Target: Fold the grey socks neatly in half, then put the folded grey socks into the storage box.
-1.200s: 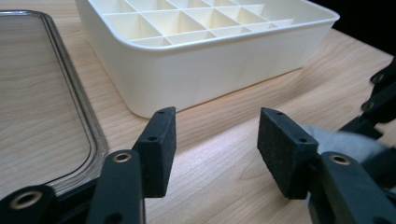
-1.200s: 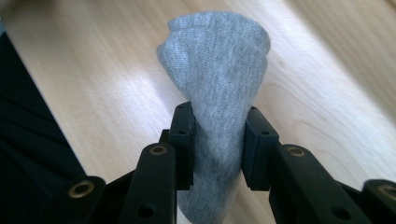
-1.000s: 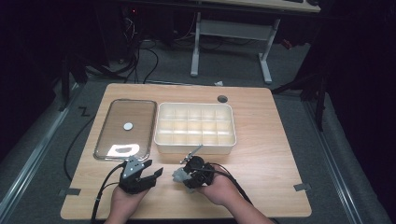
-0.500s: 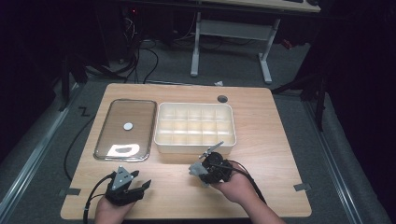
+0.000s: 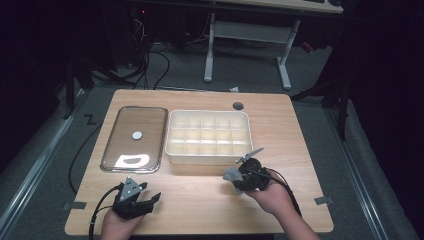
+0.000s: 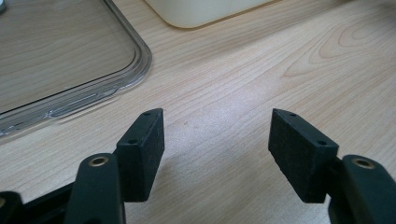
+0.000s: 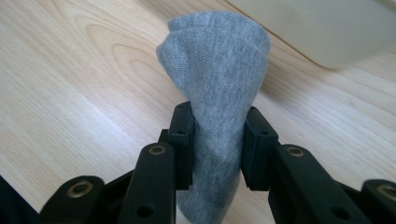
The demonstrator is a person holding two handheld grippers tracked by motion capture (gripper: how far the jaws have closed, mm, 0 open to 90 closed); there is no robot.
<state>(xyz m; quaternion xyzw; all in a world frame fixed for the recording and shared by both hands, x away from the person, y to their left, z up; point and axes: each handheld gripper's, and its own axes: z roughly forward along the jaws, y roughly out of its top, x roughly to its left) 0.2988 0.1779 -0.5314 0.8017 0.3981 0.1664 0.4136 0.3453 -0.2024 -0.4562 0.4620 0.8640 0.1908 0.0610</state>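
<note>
The right gripper (image 7: 218,140) is clamped on a rolled grey knitted sock (image 7: 217,79), its black pads (image 7: 183,140) pressing the cloth from both sides. From above, the right gripper (image 5: 246,176) sits over the wooden table (image 5: 200,200), just in front of the cream plastic compartment tray (image 5: 207,134), with the sock a pale bundle at its tip. The left gripper (image 6: 215,144) stands near the table's front edge with jaws spread wide and nothing between them; they have just been opening. The clear rectangular lid (image 5: 134,138) lies beside the tray, on its left. I judge that the step in hand is carrying the sock to the tray. Next, the right hand should lift the bundle over the tray's front wall, settle it into one empty compartment and only then release it, keeping the roll from unfurling.
</note>
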